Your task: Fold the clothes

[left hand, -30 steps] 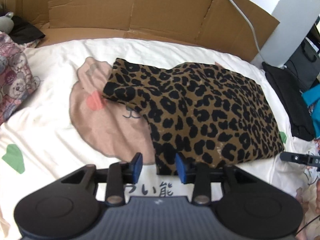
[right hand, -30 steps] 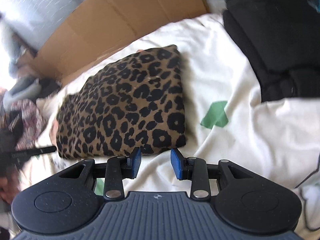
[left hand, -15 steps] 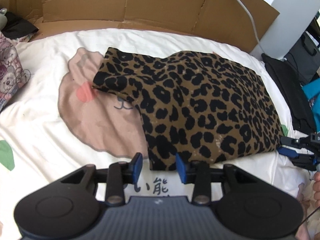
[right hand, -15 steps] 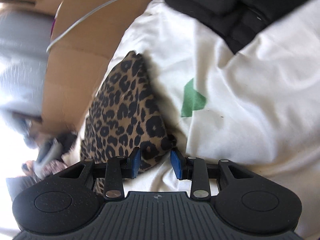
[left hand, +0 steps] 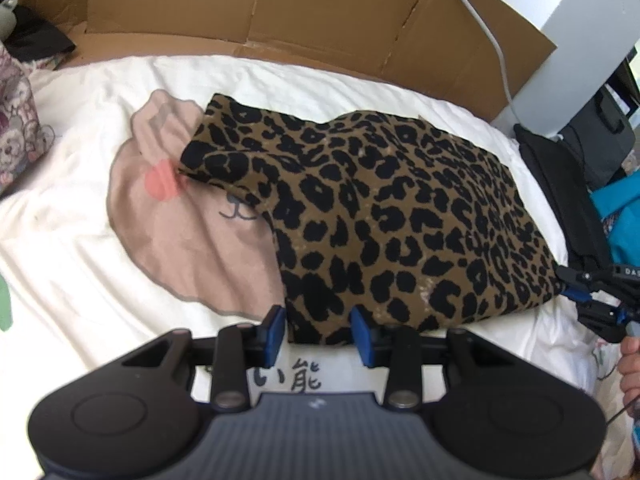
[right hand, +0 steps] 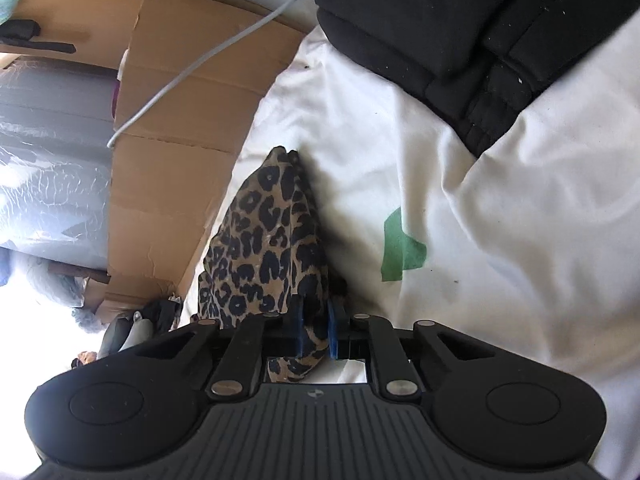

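Now your right gripper [right hand: 316,326] is clamped on a corner of the folded leopard-print garment [left hand: 392,224], soft knit lying on the rumpled white bed sheet [left hand: 80,264]. Your left gripper [left hand: 318,334] sits with blue pads apart at the garment's near edge. Creased cardboard [left hand: 280,8] stands behind.

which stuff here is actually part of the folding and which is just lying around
In the job: leopard-print garment; right gripper, shut on its corner; left gripper, open at its near edge.
Lying about: black clothes; cardboard; white cable.
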The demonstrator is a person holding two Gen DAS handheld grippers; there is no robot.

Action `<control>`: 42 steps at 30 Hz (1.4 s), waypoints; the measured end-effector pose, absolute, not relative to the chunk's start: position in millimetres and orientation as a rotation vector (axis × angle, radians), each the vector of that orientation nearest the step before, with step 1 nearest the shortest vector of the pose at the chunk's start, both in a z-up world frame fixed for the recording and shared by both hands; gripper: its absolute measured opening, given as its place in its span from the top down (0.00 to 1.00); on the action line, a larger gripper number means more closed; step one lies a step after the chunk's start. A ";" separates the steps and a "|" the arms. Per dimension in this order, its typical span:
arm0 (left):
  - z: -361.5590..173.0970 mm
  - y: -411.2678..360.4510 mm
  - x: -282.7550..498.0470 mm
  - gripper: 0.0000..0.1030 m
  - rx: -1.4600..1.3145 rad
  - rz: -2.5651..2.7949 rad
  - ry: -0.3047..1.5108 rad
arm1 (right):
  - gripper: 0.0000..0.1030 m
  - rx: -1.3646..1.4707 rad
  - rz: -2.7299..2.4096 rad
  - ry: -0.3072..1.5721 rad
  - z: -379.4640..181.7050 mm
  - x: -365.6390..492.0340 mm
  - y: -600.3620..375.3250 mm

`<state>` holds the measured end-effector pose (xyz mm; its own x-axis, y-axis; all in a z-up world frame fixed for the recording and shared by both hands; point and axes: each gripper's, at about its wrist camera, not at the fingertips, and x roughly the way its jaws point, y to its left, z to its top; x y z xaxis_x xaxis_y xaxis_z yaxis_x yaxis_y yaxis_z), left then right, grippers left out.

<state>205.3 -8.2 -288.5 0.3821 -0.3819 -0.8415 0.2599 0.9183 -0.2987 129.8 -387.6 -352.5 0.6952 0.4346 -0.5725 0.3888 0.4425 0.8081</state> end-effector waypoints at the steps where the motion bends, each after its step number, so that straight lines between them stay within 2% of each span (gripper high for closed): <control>1: -289.7 -8.2 205.5 0.62 -0.128 -0.413 1.107 | 0.86 1.164 0.025 0.859 -355.0 128.7 -387.7; 3: -291.9 -7.8 205.9 0.62 -0.133 -0.418 1.109 | 0.83 1.196 0.018 0.868 -360.7 125.2 -386.8; 4: -292.9 -7.1 206.4 0.61 -0.139 -0.419 1.110 | 0.75 1.203 0.025 0.872 -362.4 123.9 -385.3; 5: -294.3 -6.0 206.9 0.61 -0.150 -0.419 1.113 | 0.72 1.210 0.031 0.877 -364.0 122.5 -383.8; 7: -297.2 -3.5 208.0 0.60 -0.175 -0.418 1.119 | 0.69 1.215 0.054 0.888 -367.5 122.7 -378.3; 16: -308.1 1.9 209.2 0.55 -0.259 -0.435 1.105 | 0.69 1.242 0.088 0.888 -380.7 136.3 -362.4; 19: -309.1 5.6 209.3 0.63 -0.291 -0.443 1.108 | 0.73 1.266 0.089 0.873 -382.5 135.4 -363.2; 22: -309.3 9.0 209.0 0.65 -0.318 -0.461 1.114 | 0.74 1.267 0.083 0.871 -383.6 137.1 -362.2; 25: -308.9 2.7 207.7 0.59 -0.286 -0.490 1.105 | 0.73 1.268 0.077 0.869 -384.7 138.7 -361.3; 28: -310.3 0.2 209.1 0.58 -0.281 -0.499 1.098 | 0.73 1.269 0.072 0.867 -385.8 140.4 -360.3; 30: -312.0 0.8 211.2 0.61 -0.294 -0.495 1.094 | 0.73 1.277 0.063 0.867 -387.3 142.2 -360.1; 33: -314.0 3.6 213.1 0.73 -0.298 -0.496 1.104 | 0.77 1.278 0.065 0.866 -388.6 142.4 -360.2; 35: -315.0 7.8 214.5 0.85 -0.317 -0.500 1.124 | 0.83 1.275 0.072 0.866 -389.2 142.3 -360.1; 37: -313.9 9.3 215.5 0.91 -0.331 -0.498 1.136 | 0.84 1.264 0.085 0.870 -389.0 142.6 -359.8; 42: -302.3 10.1 214.4 0.94 -0.300 -0.497 1.131 | 0.87 1.246 0.110 0.881 -384.0 142.9 -359.5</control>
